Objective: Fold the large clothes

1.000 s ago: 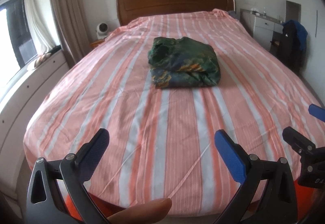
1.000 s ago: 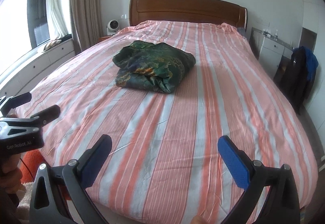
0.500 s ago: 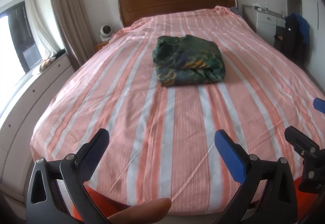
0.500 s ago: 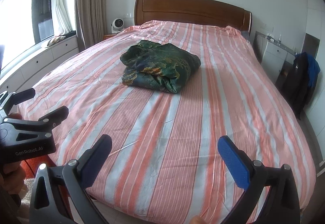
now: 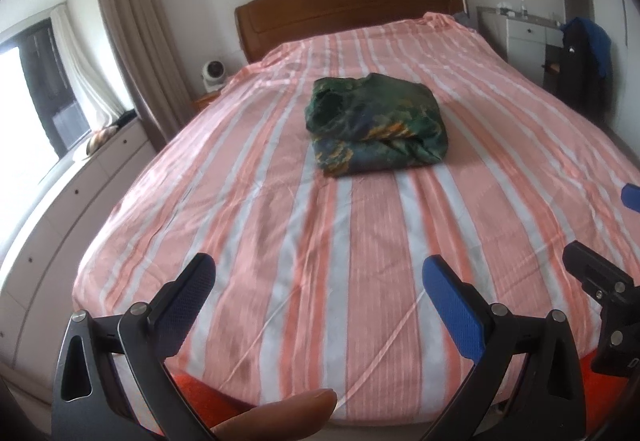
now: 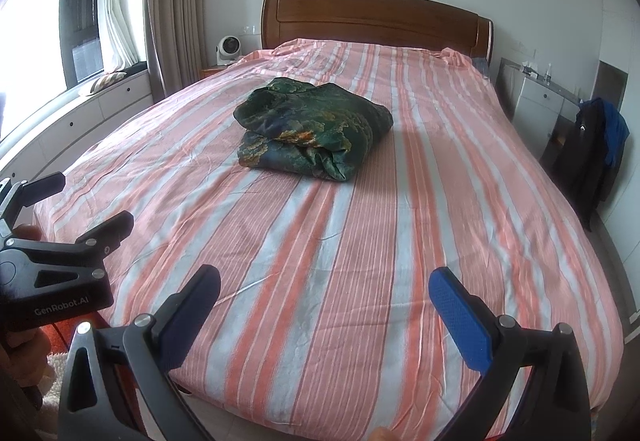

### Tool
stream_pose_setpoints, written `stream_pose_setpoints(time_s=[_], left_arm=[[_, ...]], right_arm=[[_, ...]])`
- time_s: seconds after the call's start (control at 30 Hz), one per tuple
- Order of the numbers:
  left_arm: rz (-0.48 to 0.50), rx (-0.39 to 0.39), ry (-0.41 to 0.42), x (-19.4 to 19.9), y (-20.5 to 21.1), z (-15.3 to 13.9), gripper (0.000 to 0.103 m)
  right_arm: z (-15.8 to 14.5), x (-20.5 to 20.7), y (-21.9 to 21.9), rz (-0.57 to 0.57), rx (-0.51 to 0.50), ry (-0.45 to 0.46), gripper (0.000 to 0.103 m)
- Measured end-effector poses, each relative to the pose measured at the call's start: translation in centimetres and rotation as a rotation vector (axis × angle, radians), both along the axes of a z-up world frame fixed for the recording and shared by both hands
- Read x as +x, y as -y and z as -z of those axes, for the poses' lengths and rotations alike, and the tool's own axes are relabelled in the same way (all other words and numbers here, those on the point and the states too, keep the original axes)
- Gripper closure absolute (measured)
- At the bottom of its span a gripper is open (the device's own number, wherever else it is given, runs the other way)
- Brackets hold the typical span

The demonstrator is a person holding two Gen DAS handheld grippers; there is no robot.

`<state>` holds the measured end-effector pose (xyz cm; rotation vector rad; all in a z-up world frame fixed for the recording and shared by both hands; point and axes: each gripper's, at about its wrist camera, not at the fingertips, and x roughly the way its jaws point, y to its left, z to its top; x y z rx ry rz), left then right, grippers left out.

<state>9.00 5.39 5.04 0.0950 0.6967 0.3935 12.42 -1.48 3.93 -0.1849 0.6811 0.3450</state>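
Note:
A dark green patterned garment (image 5: pixel 376 125) lies folded in a compact bundle on the middle of the bed; it also shows in the right wrist view (image 6: pixel 312 129). My left gripper (image 5: pixel 318 297) is open and empty, held over the foot of the bed, well short of the garment. My right gripper (image 6: pixel 326 305) is open and empty, also near the foot of the bed. The right gripper shows at the right edge of the left wrist view (image 5: pixel 600 281), and the left gripper shows at the left edge of the right wrist view (image 6: pixel 60 253).
The bed (image 5: pixel 280 241) has a pink and white striped sheet and a wooden headboard (image 5: pixel 348 5). White drawers (image 5: pixel 60 209) run along the left under a window. A white desk (image 6: pixel 540 101) and a chair with a dark jacket (image 6: pixel 592 153) stand at the right.
Both grippers have drawn back and risen from the bed, so the folded garment looks farther away. Both stay open.

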Motion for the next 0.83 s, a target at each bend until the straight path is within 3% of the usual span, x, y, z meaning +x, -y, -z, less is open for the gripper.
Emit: stream_pose_setpoints(time_s=[0.23,0.67,0.83], left_arm=[[-0.004,-0.004,0.015,-0.4,-0.4,-0.5,0.0],[0.006,-0.08,-0.006,-0.1,-2.0,0.2,0.0],[-0.006,-0.051,-0.006,0.2,-1.4,0.5,0.0]], right_arm=[[-0.6,-0.2,-0.9,-0.017,-0.007,0.016,0.0],[-0.4,-0.9,-1.5,-0.006,-0.038,0.019,0.0],[-0.1,-0.9,-0.9,-0.005,-0.025,0.01,0.0]])
